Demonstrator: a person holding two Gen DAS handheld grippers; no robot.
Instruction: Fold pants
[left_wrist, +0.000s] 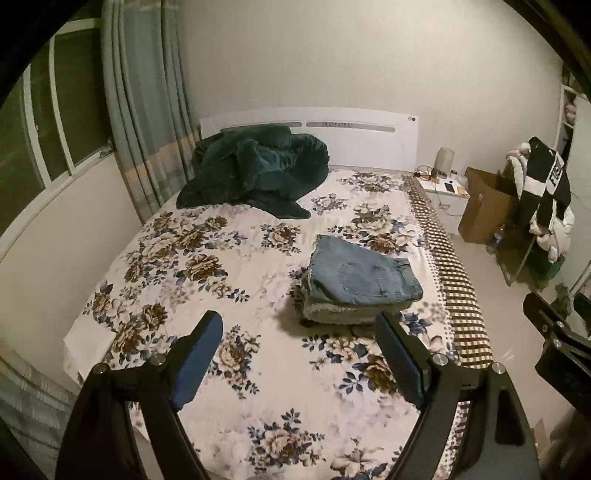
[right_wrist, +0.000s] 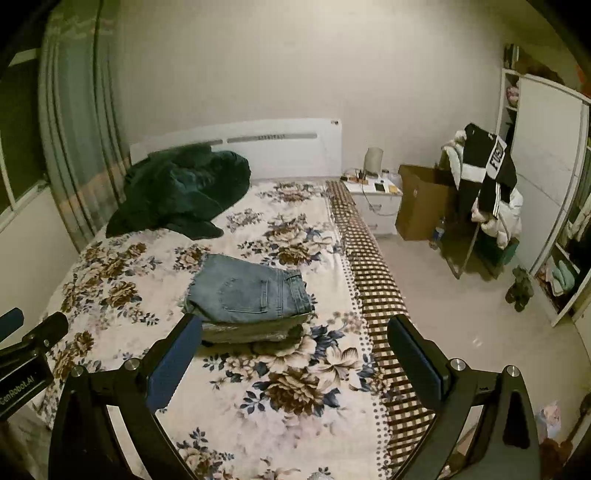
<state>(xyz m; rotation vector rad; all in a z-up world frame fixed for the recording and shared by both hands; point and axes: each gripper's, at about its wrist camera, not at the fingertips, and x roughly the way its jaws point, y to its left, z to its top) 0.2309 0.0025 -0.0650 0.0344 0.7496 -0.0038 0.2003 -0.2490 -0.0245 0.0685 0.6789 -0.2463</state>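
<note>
Folded blue jeans (left_wrist: 364, 275) lie on top of a small stack of folded pants on the floral bed (left_wrist: 207, 258), near its right side; they also show in the right wrist view (right_wrist: 251, 288). My left gripper (left_wrist: 299, 325) is open and empty, held above the bed short of the stack. My right gripper (right_wrist: 295, 328) is open and empty, just in front of the stack, its left finger (right_wrist: 173, 354) close to the stack's near corner. The right gripper shows at the right edge of the left wrist view (left_wrist: 554, 332).
A dark green blanket (left_wrist: 255, 166) is heaped by the white headboard (left_wrist: 314, 125). A nightstand (right_wrist: 376, 199), a cardboard box (right_wrist: 421, 199) and a chair hung with clothes (right_wrist: 484, 192) stand right of the bed. A curtain (left_wrist: 144, 110) and a window are on the left.
</note>
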